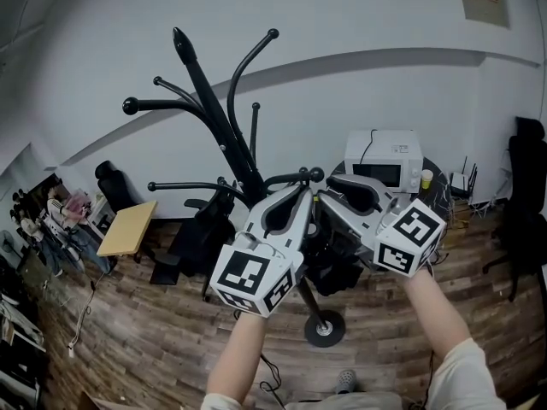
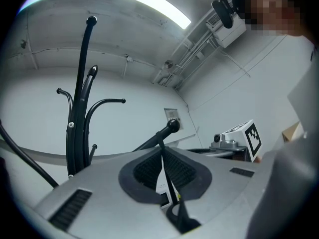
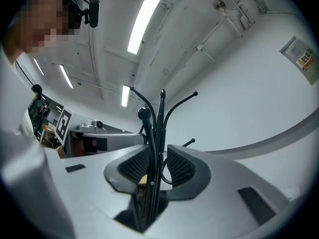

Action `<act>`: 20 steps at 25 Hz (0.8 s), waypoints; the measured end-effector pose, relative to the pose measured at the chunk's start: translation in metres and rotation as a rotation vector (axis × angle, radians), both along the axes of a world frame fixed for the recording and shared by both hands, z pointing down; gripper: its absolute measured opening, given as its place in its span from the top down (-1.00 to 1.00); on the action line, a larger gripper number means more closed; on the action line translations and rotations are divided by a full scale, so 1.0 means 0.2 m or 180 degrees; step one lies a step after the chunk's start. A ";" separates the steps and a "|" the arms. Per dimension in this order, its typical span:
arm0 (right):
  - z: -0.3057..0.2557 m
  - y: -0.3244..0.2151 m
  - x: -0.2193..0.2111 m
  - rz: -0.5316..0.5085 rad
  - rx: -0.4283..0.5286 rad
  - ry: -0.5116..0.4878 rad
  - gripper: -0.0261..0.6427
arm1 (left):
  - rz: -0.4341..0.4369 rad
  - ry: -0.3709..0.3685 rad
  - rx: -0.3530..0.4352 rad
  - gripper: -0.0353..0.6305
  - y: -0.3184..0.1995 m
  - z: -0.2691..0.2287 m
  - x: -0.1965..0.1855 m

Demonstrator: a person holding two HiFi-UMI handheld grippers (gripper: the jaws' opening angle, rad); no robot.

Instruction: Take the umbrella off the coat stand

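Note:
A black coat stand [image 1: 224, 126] rises from a round base [image 1: 325, 328] on the wood floor. A dark folded umbrella [image 1: 335, 267] hangs below a low hook with a ball end [image 1: 315, 175]. My left gripper [image 1: 301, 195] is at that hook. In the left gripper view its jaws [image 2: 163, 156] pinch the thin black strap [image 2: 167, 178] that runs down from the hook's ball [image 2: 173, 125]. My right gripper [image 1: 332, 191] is beside it. In the right gripper view the jaws [image 3: 157, 161] stand apart, with the ball-ended hook arm [image 3: 147, 133] and the stand's pole [image 3: 161, 128] in the gap, untouched.
A white microwave [image 1: 385, 161] and a yellow cup [image 1: 426, 178] stand on a table behind the stand. A wooden desk [image 1: 128, 226] and a black office chair [image 1: 115, 186] are at the left, another dark chair [image 1: 523, 195] at the right. Upper hooks curve overhead.

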State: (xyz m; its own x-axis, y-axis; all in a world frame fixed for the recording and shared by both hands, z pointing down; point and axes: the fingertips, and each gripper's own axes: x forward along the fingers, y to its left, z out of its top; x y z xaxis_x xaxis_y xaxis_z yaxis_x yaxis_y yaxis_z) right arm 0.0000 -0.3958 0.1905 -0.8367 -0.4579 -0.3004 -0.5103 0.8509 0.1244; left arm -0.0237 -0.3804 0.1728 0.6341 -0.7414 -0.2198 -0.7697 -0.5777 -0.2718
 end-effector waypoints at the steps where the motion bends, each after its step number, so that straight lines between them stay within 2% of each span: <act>1: 0.00 0.01 -0.01 -0.0027 0.0003 -0.0001 0.57 | -0.0014 -0.0008 -0.0002 0.80 0.00 0.00 0.00; 11: -0.01 0.02 -0.07 -0.0228 -0.0046 -0.0134 0.58 | -0.0068 -0.0201 0.0043 0.83 0.03 0.00 -0.04; 15: -0.03 -0.01 -0.14 -0.0271 -0.0105 -0.0206 0.71 | -0.0184 -0.0354 0.0103 0.83 0.01 0.00 -0.06; 17: -0.02 -0.01 -0.15 -0.0283 -0.0109 -0.0202 0.76 | -0.0191 -0.0323 0.0066 0.83 0.00 0.01 -0.07; 20: -0.03 0.00 -0.15 -0.0402 -0.0141 -0.0233 0.71 | -0.0180 -0.0290 0.0017 0.83 -0.01 0.02 -0.10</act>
State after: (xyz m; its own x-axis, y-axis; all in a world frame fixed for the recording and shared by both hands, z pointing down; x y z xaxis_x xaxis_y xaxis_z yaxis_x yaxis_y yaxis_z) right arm -0.0292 -0.3966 0.1853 -0.8651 -0.3645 -0.3445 -0.4052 0.9127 0.0518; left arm -0.0428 -0.3826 0.1762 0.6090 -0.7754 -0.1672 -0.7728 -0.5325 -0.3452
